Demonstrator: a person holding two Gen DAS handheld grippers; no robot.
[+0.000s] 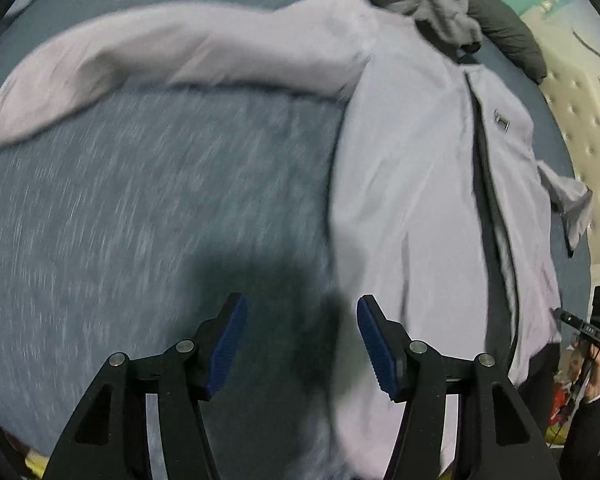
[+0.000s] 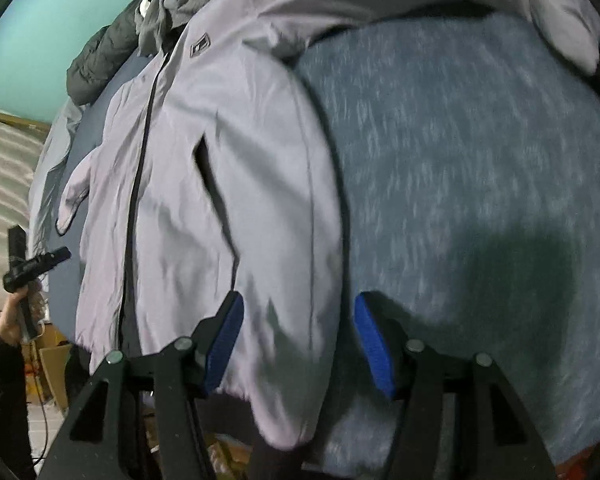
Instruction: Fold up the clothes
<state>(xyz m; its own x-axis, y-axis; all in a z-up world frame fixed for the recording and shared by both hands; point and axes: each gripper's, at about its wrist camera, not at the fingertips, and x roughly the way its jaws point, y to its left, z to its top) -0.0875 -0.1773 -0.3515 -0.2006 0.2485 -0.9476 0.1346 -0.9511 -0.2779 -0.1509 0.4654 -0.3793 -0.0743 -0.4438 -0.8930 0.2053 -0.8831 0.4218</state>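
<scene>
Jacket [image 1: 412, 168] lies spread on the bed [image 1: 148, 208], ahead of both hand-held grippers. Left hand-held gripper [image 1: 302, 346] and right hand-held gripper [image 2: 298, 344] gape empty; a shallow pinch could slip off its slick fabric.

at the right edge of the left wrist view we see a cream tufted headboard [image 1: 580, 120]. a teal wall [image 2: 60, 12] fills the upper left of the right wrist view, and brown cardboard boxes [image 2: 50, 364] sit at its lower left.
</scene>
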